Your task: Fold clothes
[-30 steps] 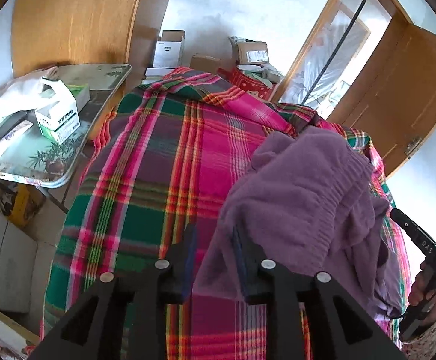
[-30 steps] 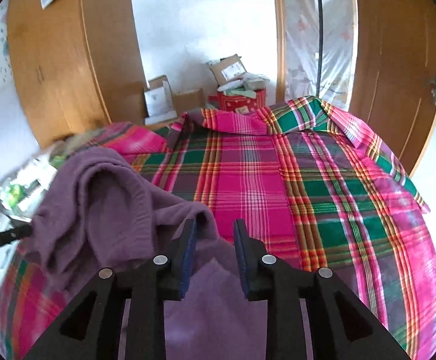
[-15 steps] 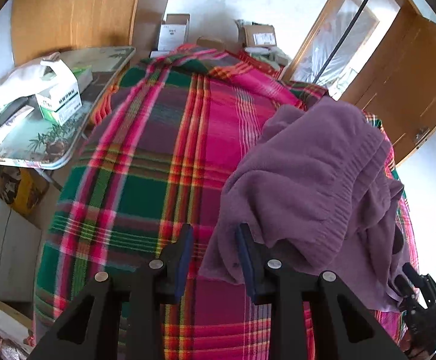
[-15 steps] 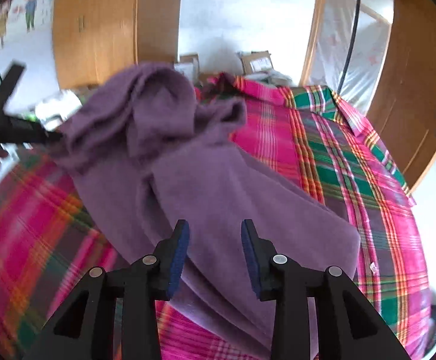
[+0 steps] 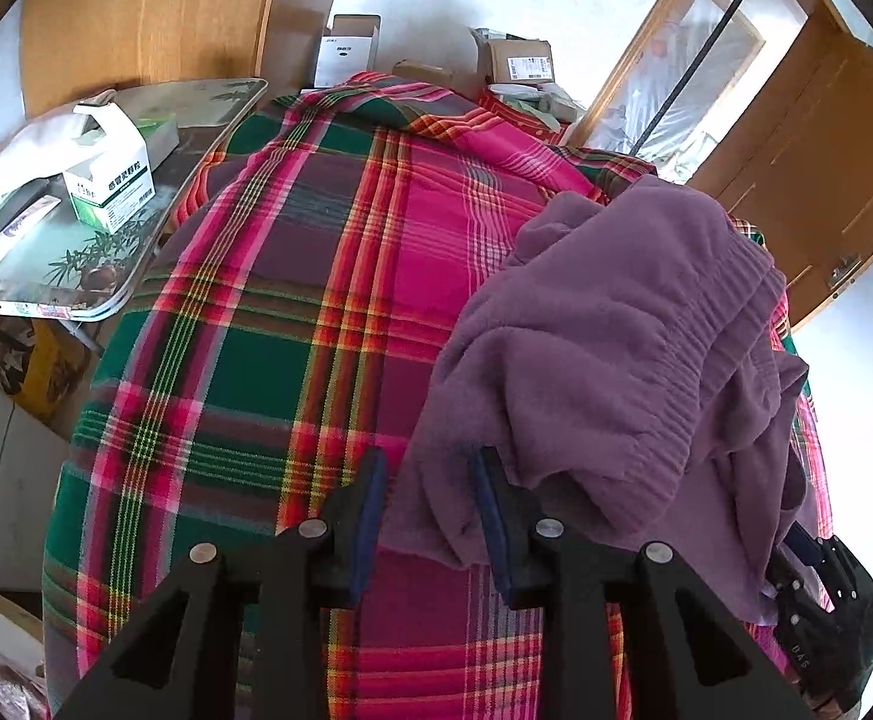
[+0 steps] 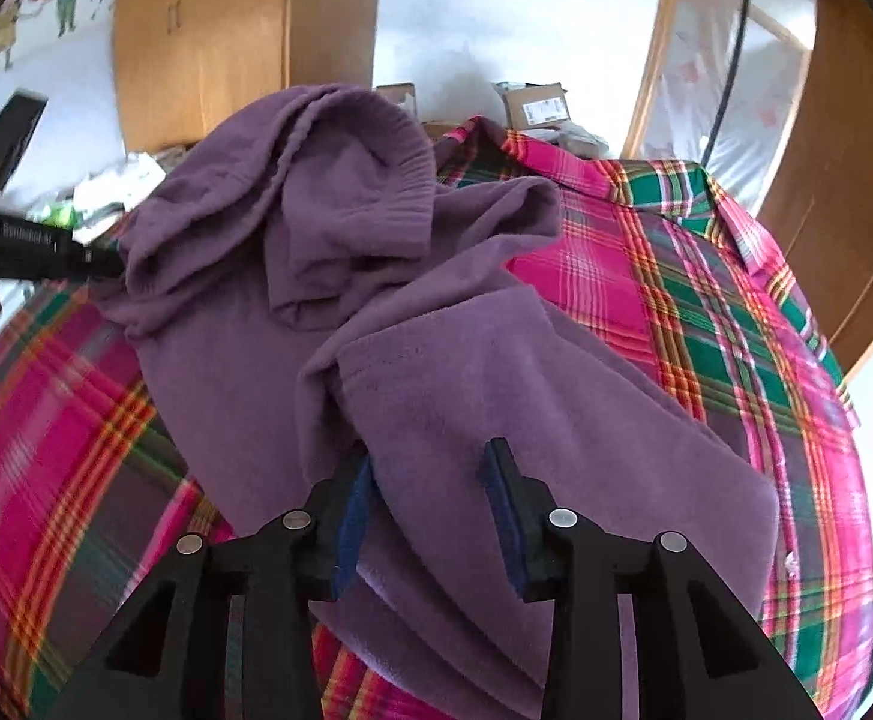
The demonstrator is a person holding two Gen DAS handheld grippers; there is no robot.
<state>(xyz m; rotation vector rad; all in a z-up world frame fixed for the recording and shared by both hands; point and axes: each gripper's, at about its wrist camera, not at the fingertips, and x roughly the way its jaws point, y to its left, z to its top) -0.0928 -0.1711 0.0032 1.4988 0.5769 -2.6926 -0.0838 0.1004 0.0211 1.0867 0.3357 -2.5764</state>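
Observation:
A purple fleece garment (image 5: 604,348) lies bunched on the plaid bed sheet (image 5: 292,330), its ribbed hem facing up. My left gripper (image 5: 427,480) is shut on a thick fold at the garment's left edge, which hangs between its fingers. In the right wrist view the garment (image 6: 436,390) spreads toward the camera, and the left gripper (image 6: 109,264) pulls its far corner up at the left. My right gripper (image 6: 430,468) stands open over the near flap, and cloth hides part of its left finger. That gripper (image 5: 820,546) also shows at the garment's lower right edge.
A side table (image 5: 76,276) with a tissue box (image 5: 109,180) and bags stands left of the bed. Cardboard boxes (image 5: 520,60) sit against the far wall. A wooden door (image 5: 814,168) is at the right and a wardrobe (image 5: 148,12) at the back left.
The right gripper's fingers have spread wider and the garment has dropped from them onto the bed. The left gripper keeps its hold and has stayed near the bed's front edge.

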